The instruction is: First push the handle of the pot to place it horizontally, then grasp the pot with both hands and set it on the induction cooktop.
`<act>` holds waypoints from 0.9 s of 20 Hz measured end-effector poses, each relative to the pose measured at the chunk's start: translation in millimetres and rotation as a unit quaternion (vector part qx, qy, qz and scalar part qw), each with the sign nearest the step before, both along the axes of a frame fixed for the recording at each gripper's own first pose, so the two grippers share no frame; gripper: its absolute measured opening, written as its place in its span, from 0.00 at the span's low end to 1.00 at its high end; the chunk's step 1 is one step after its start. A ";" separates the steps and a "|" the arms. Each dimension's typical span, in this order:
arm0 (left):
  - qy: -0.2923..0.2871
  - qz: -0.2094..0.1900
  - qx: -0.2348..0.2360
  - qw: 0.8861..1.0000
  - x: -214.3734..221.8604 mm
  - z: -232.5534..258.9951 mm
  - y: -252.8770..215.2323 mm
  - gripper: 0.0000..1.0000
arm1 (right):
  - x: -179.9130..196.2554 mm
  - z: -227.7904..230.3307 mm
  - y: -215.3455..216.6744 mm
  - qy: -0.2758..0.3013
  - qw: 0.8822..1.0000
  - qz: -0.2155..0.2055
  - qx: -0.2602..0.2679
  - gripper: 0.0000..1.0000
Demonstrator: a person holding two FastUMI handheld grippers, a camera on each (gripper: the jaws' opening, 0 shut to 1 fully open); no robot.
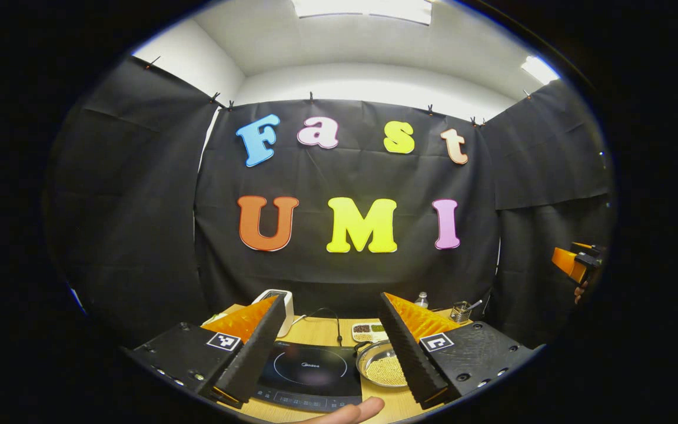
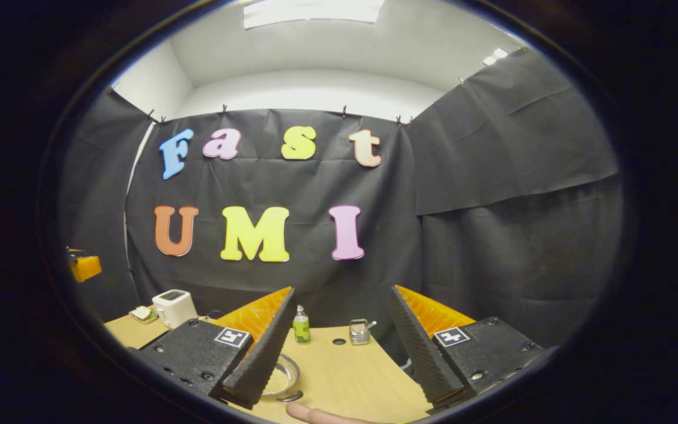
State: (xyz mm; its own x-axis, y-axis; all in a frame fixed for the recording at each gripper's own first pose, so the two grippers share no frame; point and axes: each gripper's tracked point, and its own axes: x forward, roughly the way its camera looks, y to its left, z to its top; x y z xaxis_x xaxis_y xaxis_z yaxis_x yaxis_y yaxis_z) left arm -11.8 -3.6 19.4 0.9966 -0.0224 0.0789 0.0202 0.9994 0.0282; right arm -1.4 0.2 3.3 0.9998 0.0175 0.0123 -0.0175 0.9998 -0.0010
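Steel pot of pale grains beside black induction cooktop.

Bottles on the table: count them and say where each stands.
1: a green-labelled bottle near the table's back edge, left of the wire basket. Others may hide behind the fingers.

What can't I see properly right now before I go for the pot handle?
- Pot, left gripper view: its right side sits behind the left tool's finger; handle not visible.
- Pot, right gripper view: mostly behind the right tool's finger.
- Cooktop: left edge covered by a finger.
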 end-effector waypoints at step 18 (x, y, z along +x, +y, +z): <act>-0.005 -0.015 0.024 1.000 -20.4 -5.0 -14.2 0.95 | 39.7 -105.5 89.8 0.124 0.986 0.114 -0.003 0.27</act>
